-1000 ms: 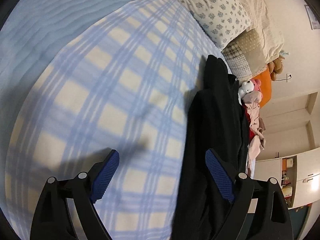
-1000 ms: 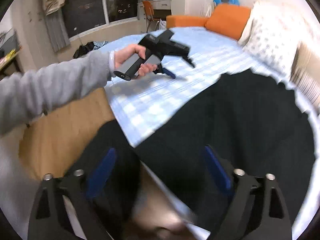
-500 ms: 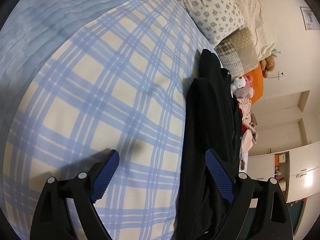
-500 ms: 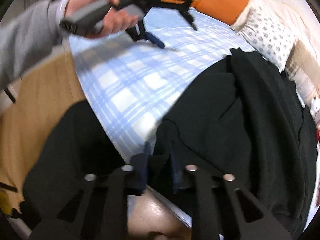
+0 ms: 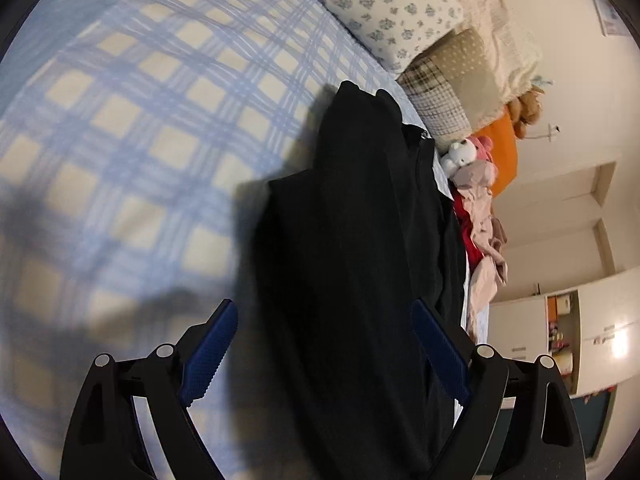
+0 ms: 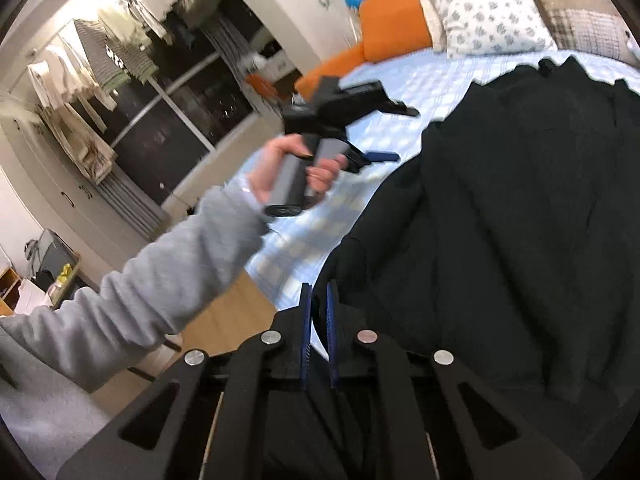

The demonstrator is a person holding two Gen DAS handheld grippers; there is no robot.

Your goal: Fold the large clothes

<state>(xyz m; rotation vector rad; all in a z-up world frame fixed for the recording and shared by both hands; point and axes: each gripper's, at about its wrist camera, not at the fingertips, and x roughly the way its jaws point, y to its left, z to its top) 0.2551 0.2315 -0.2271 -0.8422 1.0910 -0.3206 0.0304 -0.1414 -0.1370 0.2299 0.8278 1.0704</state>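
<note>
The right gripper (image 6: 316, 304) has its blue pads nearly together, pinching a fold of the black garment (image 6: 520, 220) at the near edge of the bed (image 6: 420, 80); cloth shows in the narrow slit between them. From that pinch the garment spreads up and to the right across the checked bedspread, its far hem close to the flowered pillow (image 6: 484, 12) at the head of the bed.

The left gripper (image 5: 324, 344) stands wide apart and holds nothing. Its pads hang above the garment (image 5: 352, 264), one over the checked sheet and the other over the black cloth, with no contact that can be made out. In this view the long axis of the garment runs straight away from the jaws toward the pillows, a narrow dark strip along the right side of the bed, so the free edge the left gripper needs is probably just ahead and below it, along the left border of the cloth. The right gripper is the one already on the garment; the left is near but not engaged.

Only the right wrist view shows the person's left hand (image 6: 296, 172) and grey sleeve (image 6: 172, 280) holding that gripper above the bed. Only the left wrist view shows the soft toys (image 5: 472, 156) and pink clothes (image 5: 484, 248) beyond the garment's far side.
</note>
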